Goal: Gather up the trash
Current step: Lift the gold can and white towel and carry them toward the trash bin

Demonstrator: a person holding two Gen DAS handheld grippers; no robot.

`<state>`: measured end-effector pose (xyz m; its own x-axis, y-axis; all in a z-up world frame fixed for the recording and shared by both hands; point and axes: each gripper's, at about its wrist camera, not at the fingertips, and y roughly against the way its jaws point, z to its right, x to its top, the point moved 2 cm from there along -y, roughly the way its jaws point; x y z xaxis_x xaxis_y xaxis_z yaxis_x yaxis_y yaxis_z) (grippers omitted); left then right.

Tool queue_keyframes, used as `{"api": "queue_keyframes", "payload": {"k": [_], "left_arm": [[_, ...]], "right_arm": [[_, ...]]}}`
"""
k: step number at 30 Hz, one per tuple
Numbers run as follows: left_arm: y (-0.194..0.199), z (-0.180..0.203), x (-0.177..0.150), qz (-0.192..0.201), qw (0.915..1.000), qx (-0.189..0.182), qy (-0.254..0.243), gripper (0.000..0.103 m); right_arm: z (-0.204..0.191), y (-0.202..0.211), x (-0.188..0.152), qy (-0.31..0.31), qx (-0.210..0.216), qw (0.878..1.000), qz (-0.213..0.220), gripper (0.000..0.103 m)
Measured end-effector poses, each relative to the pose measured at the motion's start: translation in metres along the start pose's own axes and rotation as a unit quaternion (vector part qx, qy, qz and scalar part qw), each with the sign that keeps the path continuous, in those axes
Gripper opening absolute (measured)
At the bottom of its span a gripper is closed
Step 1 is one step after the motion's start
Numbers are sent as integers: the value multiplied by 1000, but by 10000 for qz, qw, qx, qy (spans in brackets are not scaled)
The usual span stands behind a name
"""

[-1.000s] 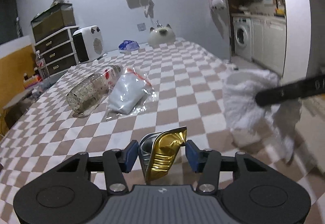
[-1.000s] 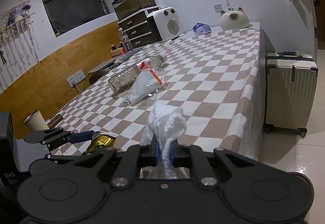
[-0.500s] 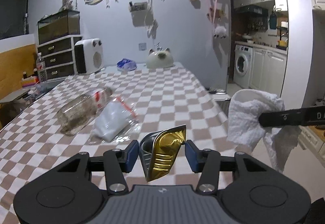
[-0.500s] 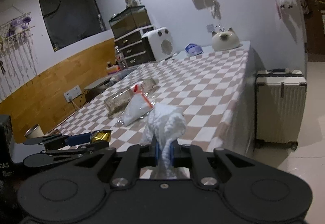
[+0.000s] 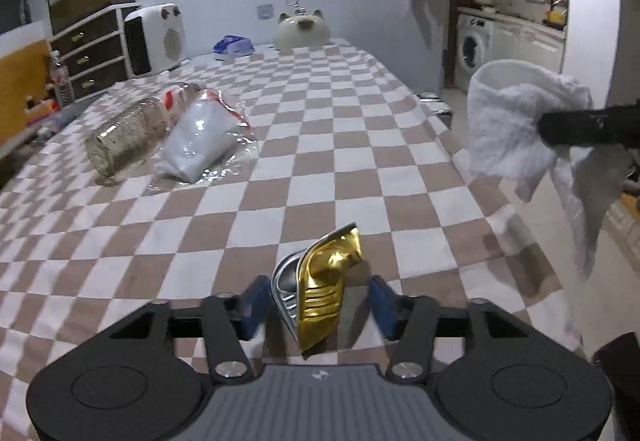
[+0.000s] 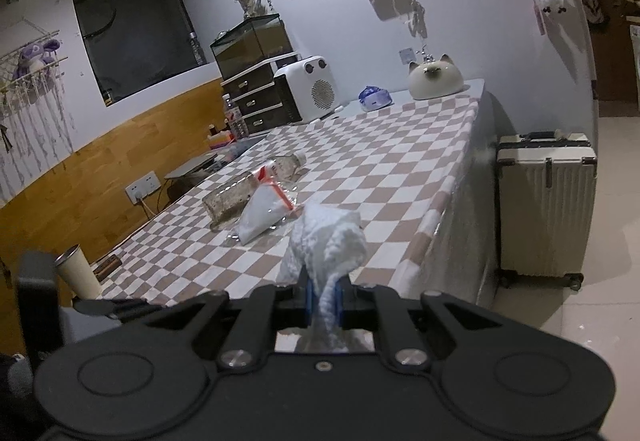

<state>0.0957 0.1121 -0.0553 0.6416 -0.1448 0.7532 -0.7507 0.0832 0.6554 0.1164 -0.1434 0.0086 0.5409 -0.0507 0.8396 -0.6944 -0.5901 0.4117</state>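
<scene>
Now, line by line:
Left gripper (image 5: 318,299): jaws are opening; blue pads stand apart from the crushed gold and silver foil pouch (image 5: 320,291) between them, with gaps on both sides.
Right gripper (image 6: 323,295): fingers pressed together, pinching the crumpled white paper towel (image 6: 326,239).
Paper towel position: hangs beyond the table edge, at the right in the left wrist view.
Checkered brown and white tablecloth (image 5: 340,145): clear plastic bottle (image 5: 128,131) lies on its side, touching a transparent plastic bag with white contents (image 5: 204,147).
</scene>
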Motion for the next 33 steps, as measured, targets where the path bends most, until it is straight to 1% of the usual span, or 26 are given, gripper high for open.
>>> {"api": "queue_keyframes", "payload": {"k": [1,2,3,6,8,9,11,12,13,15,18,22,27,33], "left_arm": [[1,-3,-1,-8,9999,-132,-15,79],[0,-6,-1,3,9996,-282,-51,83],[0,-8,-1,6,9990,-435,-95,83],[-2,-17,-2,-17,9975,-700,-105,81],[-4,-23,0,-8,9964,-843,-40,71],[-5,-25,2,22,9960,-891,2,68],[-6,-29,5,40,9948,-1016,93,55],[-6,-31,6,39,9941,-1078,137,51],[-6,-32,6,30,9938,-1105,155,43],[-6,-30,6,17,9941,-1075,109,44],[-5,-27,7,3,9957,-925,86,43],[3,-24,7,82,9969,-744,248,43],[18,-12,20,386,9961,-592,523,43],[30,20,43,677,9947,-504,595,43]], "right_arm": [[-1,-1,-1,2,17,10000,-17,11],[-1,-2,-1,8,23,10000,-30,11],[-2,-3,-2,12,24,10000,-39,11],[-2,-3,-2,22,9,10000,-48,11],[-1,-3,-2,13,-11,10000,-43,11],[0,-3,-2,8,-23,10000,-42,11],[2,-4,-2,-10,-50,10000,-49,11],[2,-5,-3,-19,-62,10000,-58,11],[2,-6,-3,-29,-70,9999,-71,11],[3,-8,-4,-38,-79,9999,-94,11],[2,-12,-5,-44,-77,9999,-119,11],[1,-14,-5,-43,-65,9999,-139,11],[1,-12,-4,-18,-68,9999,-114,11],[9,6,-1,-1,-199,9998,42,11]]}}
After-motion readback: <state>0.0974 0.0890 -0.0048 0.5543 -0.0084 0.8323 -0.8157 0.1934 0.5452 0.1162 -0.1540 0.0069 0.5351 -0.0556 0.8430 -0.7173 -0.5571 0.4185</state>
